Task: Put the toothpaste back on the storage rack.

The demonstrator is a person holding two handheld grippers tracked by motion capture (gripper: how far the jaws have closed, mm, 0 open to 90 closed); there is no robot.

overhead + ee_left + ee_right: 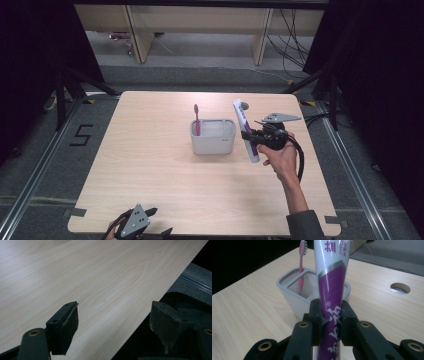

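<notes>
Purple-and-white toothpaste tube (332, 290) clamped upright in right gripper (331, 322), above the table (150, 170), just right of grey holder (213, 141) with pink toothbrush (197, 119). Left gripper (113, 325) at near table edge, jaws apart, nothing between.

Table (150, 190) wide open left & near; only the holder (213, 137) mid-table w/ brush (197, 119) upright in its left slot blocks, right slot free, tube (247, 131) just right of it.
</notes>
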